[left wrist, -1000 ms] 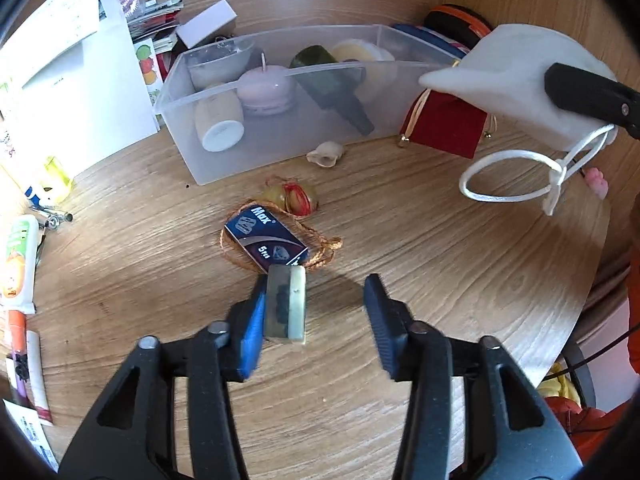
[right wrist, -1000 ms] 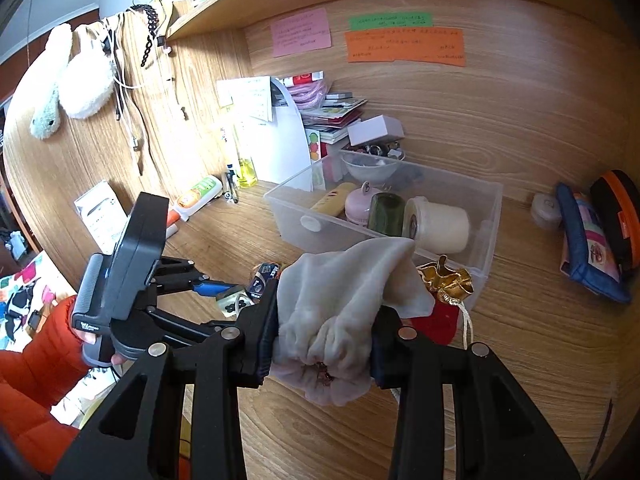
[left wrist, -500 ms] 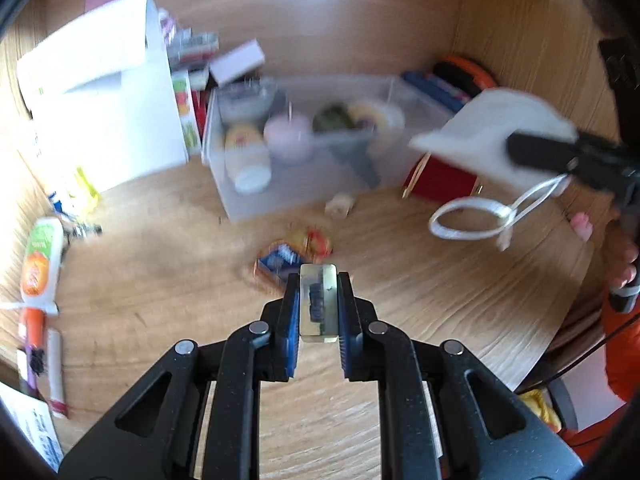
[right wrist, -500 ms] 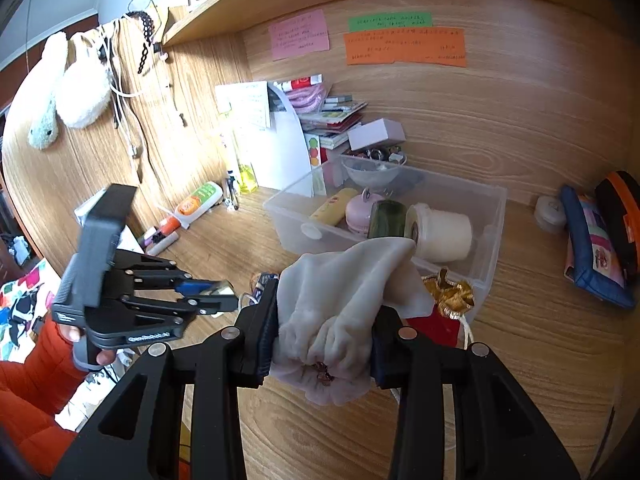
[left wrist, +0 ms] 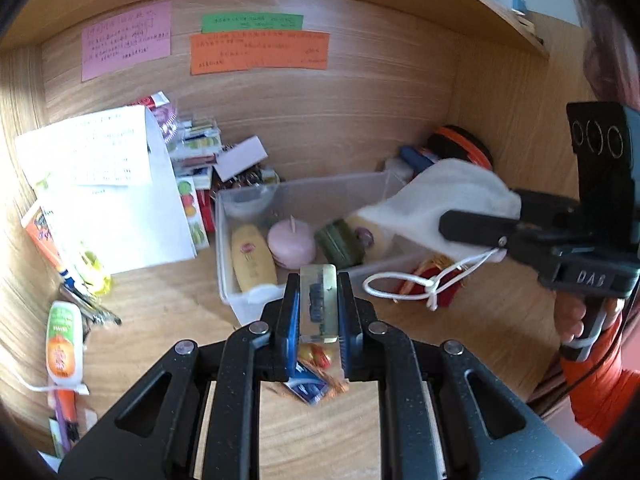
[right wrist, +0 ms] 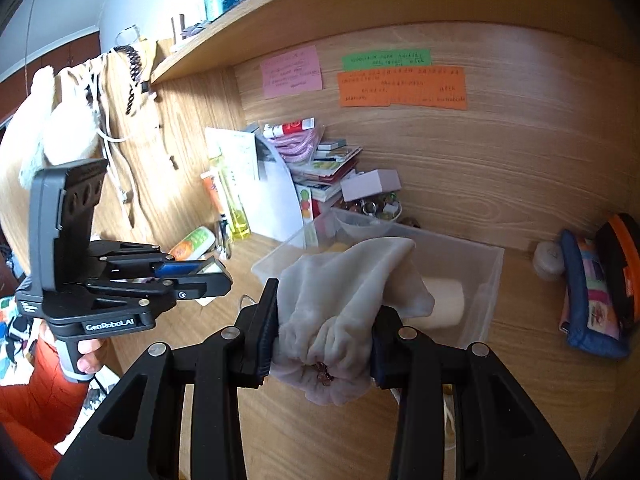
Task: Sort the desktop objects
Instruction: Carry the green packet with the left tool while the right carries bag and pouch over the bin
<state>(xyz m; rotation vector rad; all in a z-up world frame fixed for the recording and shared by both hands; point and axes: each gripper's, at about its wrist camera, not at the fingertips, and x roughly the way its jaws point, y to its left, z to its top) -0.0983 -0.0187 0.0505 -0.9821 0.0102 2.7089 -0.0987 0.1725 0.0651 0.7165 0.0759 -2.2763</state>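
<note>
My left gripper (left wrist: 319, 312) is shut on a small clear resin block (left wrist: 318, 304) with a dark inset, held in the air in front of the clear plastic bin (left wrist: 304, 192). My right gripper (right wrist: 324, 320) is shut on a white drawstring pouch (right wrist: 348, 292) and holds it above the bin's (right wrist: 480, 280) near side; the pouch shows in the left wrist view (left wrist: 444, 196) with its white cord (left wrist: 404, 284) hanging. The bin holds a yellow bottle (left wrist: 252, 256), a pink candle (left wrist: 291, 242), a dark green item (left wrist: 340, 240) and a tape roll (right wrist: 444, 304).
A blue card pack (left wrist: 308, 388) on an orange mesh bag lies on the desk under my left gripper. A red pouch (left wrist: 444, 280) lies by the bin. White paper stand (left wrist: 108, 192), glue tube (left wrist: 64, 344), pencil cases (right wrist: 592, 280) and a books pile (right wrist: 328, 168) surround the bin.
My left gripper closed on the resin block, lifted it off the desk and tilted up toward the bin. My right gripper kept the pouch and moved slightly over the bin.
</note>
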